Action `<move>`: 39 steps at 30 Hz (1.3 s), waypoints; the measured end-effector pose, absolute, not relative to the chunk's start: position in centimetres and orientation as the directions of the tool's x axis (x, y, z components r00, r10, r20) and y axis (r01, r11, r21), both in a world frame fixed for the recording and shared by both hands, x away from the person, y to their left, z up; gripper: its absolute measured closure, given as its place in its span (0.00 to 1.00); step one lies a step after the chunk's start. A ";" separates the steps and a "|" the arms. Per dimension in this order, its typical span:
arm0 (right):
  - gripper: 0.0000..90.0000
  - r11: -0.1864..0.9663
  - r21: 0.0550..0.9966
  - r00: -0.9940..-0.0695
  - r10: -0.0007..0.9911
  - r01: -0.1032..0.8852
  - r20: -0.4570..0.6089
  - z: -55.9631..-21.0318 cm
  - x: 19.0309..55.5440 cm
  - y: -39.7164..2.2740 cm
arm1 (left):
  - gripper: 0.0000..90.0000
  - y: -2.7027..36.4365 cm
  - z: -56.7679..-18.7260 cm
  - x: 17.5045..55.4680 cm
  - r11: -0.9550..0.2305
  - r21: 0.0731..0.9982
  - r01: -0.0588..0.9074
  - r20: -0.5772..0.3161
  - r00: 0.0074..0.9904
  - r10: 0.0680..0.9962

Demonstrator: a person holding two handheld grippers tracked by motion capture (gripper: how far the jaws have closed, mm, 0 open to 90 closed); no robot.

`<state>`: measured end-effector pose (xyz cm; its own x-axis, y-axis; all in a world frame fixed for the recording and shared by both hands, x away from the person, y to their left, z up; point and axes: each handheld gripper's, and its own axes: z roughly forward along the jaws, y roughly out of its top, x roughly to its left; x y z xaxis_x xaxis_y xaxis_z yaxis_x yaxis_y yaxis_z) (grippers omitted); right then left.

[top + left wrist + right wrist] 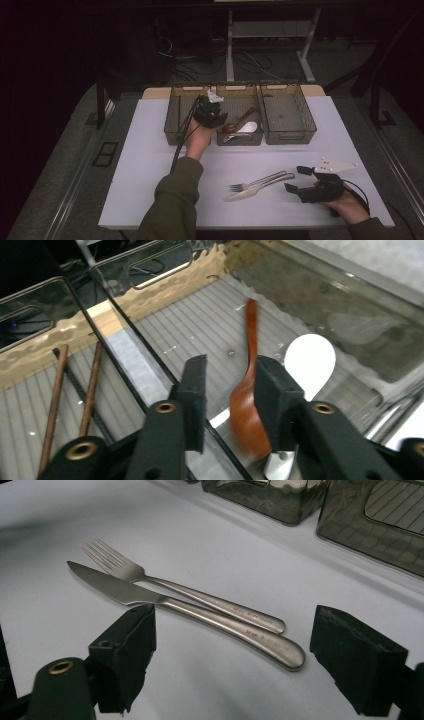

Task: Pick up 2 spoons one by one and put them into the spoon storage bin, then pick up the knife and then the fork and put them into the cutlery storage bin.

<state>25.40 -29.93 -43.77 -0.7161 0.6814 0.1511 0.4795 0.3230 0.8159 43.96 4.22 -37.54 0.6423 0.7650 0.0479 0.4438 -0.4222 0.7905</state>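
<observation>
Left gripper (227, 390), glossy wooden spoon (247, 405), ribbed bin (200, 325)

Dim room, bright table, slight motion blur.

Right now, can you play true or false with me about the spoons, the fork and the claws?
1. The brown spoon lies in the middle bin. True.
2. The fork is in a bin. False: it lies on the white table.
3. The knife lies beside the fork. True.
4. The right claw grips the knife. False: its jaws stand open.
5. The right bin holds spoons. False: nothing shows in it.
</observation>
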 end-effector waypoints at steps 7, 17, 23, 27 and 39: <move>0.20 0.326 0.815 -0.718 0.680 0.479 0.149 -43.8 25.4 -29.9 | 0.57 4.8 -37.1 43.0 -0.408 0.811 0.419 0.015 0.682 0.731; 0.21 0.339 0.804 -0.729 0.665 0.488 0.161 -43.6 25.5 -29.9 | 0.47 6.9 -37.0 40.4 -0.391 0.832 0.393 -0.022 0.728 0.685; 0.17 0.381 0.785 -0.750 0.644 0.488 0.154 -43.4 25.6 -29.7 | 0.43 8.5 -37.5 38.4 -0.368 0.841 0.397 -0.059 0.743 0.667; 0.18 0.397 0.770 -0.758 0.630 0.500 0.168 -43.1 25.8 -29.8 | 0.40 9.5 -38.2 37.0 -0.366 0.841 0.398 -0.066 0.748 0.660; 0.51 0.421 0.760 -0.769 0.620 0.495 0.157 -42.2 27.2 -29.7 | 0.28 12.4 -39.9 33.2 -0.371 0.846 0.384 -0.065 0.764 0.642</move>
<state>27.24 -29.69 -42.23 -0.7686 0.6201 0.1571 0.4951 0.4211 0.7600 33.18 12.38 -39.92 0.7640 0.6419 -0.0650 0.3838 -0.3712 0.8455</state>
